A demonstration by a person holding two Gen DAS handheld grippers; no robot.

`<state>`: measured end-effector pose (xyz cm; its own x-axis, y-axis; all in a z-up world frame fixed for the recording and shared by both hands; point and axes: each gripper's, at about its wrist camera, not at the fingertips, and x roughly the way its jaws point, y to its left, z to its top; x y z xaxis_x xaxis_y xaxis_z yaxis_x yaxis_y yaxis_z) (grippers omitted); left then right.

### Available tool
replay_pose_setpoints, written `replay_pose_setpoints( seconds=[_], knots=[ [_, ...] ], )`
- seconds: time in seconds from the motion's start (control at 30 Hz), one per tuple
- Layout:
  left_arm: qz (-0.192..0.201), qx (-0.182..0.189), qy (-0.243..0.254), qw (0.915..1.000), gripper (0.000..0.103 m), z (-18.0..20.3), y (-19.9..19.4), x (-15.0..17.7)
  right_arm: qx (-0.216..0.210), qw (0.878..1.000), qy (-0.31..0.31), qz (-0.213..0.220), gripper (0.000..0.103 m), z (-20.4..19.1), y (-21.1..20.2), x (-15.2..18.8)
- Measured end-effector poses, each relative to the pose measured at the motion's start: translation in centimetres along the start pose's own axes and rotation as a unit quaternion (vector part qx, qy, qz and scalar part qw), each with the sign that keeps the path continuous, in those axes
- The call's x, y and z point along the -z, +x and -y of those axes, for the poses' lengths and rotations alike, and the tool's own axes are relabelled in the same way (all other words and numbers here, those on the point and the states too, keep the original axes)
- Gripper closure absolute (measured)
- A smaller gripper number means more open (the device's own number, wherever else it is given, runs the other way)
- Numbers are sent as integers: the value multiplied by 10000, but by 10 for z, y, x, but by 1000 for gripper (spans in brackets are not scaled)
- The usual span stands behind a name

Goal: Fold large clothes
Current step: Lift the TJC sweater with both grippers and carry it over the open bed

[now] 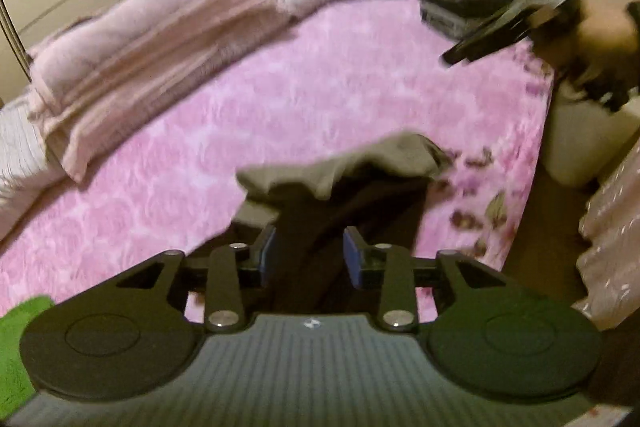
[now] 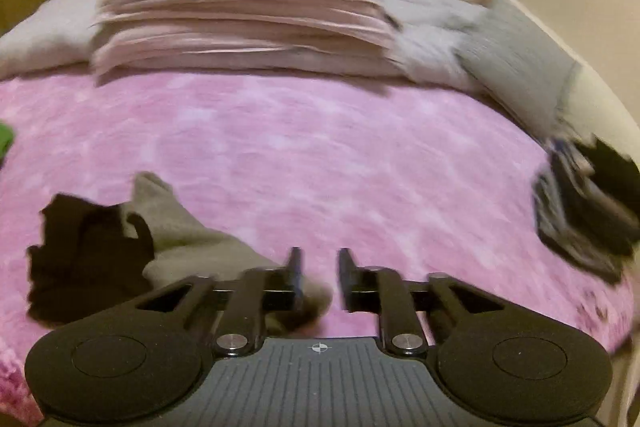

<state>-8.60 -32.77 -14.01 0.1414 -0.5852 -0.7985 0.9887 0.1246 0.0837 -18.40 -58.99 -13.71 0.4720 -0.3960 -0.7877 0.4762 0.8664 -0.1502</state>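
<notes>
A crumpled garment, black with a grey part (image 1: 360, 159), lies on the pink fleece bedspread (image 1: 280, 75). Its black cloth funnels in between the blue pads (image 1: 354, 259) of my left gripper (image 1: 310, 255), which looks shut on a thick bunch of it. In the right wrist view the same garment (image 2: 184, 239) sits at the lower left, its grey end reaching under the left finger. My right gripper (image 2: 319, 279) is open with only bedspread (image 2: 320, 155) showing in the narrow gap. The left wrist view shows the right gripper (image 1: 500, 27) raised at the upper right. Both views are motion-blurred.
A stack of folded pink blankets (image 2: 248, 27) and a grey pillow (image 2: 516, 59) line the far side of the bed. Dark folded clothes (image 2: 580, 219) are piled at the right edge. Something green (image 1: 20, 327) lies at the left. A person's arm (image 1: 600, 35) is at the far right.
</notes>
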Motion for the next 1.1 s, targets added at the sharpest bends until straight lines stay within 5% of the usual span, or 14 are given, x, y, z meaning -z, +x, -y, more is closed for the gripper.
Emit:
replay_pose_setpoints(
  seconds=[0.03,0.33,0.57,0.77,0.8,0.83,0.9,1.1],
  knots=[
    [-106,0,-13,9999,70,-2,8,3,41,9999,117,24,50,11,-6,8],
    [-425,153,331,9984,63,-29,71,25,-444,9971,-265,-553,36,-16,1,72],
    [-590,200,640,9960,55,-40,132,17,-953,9819,-1451,-762,35,-67,67,95],
    [-713,-176,1032,9919,49,-50,181,8,-1343,9648,-2174,-617,36,-89,124,99],
    [-746,-262,1195,9897,48,-51,190,6,-1353,9633,-2241,-598,51,-89,132,101],
    [-764,-304,1355,9874,44,-51,198,5,-1358,9615,-2319,-583,79,-87,140,103],
    [-765,-382,1823,9795,34,-49,214,1,-1422,9599,-2346,-575,99,-76,146,102],
    [-551,-325,3060,9499,31,-41,258,-19,-1412,9779,-1501,-339,100,8,133,71]
  ],
)
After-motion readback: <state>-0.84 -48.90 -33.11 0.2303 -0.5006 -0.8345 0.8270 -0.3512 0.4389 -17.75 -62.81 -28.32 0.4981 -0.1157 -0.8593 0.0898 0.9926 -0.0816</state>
